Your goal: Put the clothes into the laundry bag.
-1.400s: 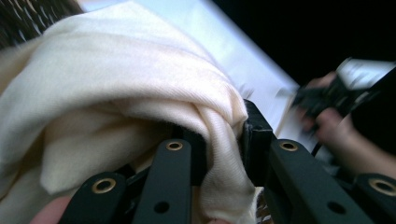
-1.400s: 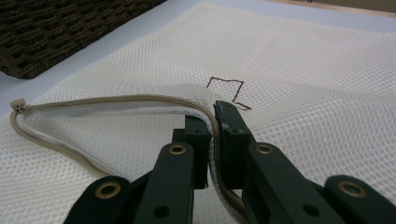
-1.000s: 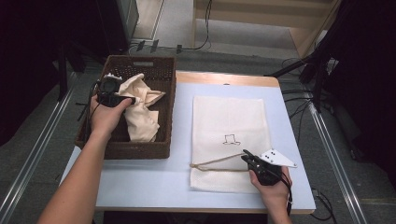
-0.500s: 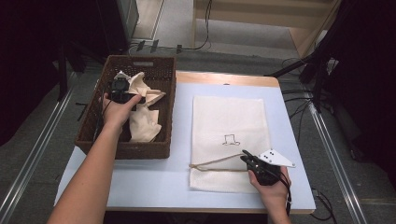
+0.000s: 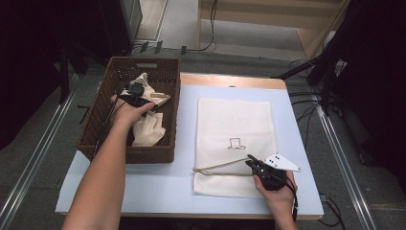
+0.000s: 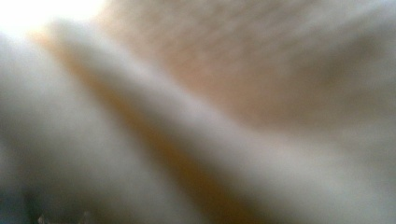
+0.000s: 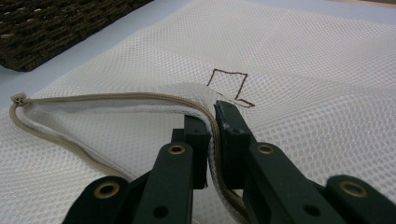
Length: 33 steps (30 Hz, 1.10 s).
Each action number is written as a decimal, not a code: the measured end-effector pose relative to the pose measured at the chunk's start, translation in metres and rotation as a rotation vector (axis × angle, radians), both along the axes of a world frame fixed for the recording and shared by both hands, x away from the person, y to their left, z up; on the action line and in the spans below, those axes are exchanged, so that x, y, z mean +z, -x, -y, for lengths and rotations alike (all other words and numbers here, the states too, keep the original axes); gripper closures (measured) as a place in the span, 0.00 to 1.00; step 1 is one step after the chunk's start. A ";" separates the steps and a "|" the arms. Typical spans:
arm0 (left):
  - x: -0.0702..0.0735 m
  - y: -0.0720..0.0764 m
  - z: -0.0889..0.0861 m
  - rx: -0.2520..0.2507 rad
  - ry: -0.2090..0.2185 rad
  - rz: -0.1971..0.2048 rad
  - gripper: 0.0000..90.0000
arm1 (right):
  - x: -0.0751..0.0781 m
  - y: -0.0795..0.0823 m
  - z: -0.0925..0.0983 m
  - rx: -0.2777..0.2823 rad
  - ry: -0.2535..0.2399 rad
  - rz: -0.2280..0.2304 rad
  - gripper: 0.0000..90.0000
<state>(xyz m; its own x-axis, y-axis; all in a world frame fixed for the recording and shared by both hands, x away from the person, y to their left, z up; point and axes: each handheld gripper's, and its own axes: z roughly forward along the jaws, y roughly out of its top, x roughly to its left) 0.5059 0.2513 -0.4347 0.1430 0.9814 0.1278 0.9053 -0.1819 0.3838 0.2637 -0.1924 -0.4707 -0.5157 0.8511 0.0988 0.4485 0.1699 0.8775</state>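
So my right gripper [image 7: 211, 140] is clamped on the upper edge of the mesh laundry bag's [image 5: 237, 120] opening, right at the beige zipper [image 7: 116, 97], pinching that lip up off the layer below so the mouth gapes a bit. The bag lies flat on the worktop [image 5: 158, 187], just beside the wicker basket [image 5: 98, 124], with the little brown hat outline [image 5: 236, 143] stitched on it a short way beyond my right gripper. The zipper end [image 7: 17, 99] sits out toward the basket side of the bag.

My left gripper [image 5: 135, 96] is down inside the basket, right on the crumpled cream cloth [image 5: 147, 132] that's piled in there. Its jaws have just been opening, and the left gripper view is a blurry wall of cream fabric [image 6: 196, 140] pressed up close, so the cloth is right against it, but I can't tell from that whether the pads are actually biting on anything. From the high view the gripper sits at the far end of the cloth heap, toward the basket's back wall, and the rest of the cloth trails toward the basket's near side under my forearm [image 5: 103, 177].
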 end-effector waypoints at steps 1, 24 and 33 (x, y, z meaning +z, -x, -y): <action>0.002 0.001 0.001 -0.018 -0.009 0.001 0.11 | 0.000 0.000 0.000 0.001 0.000 0.002 0.94; 0.111 0.089 -0.005 -0.208 0.346 0.435 0.76 | 0.000 -0.002 0.000 0.000 -0.014 0.000 0.96; 0.153 0.123 0.011 -0.301 0.500 0.578 0.76 | 0.000 -0.003 -0.002 0.003 -0.013 -0.001 0.96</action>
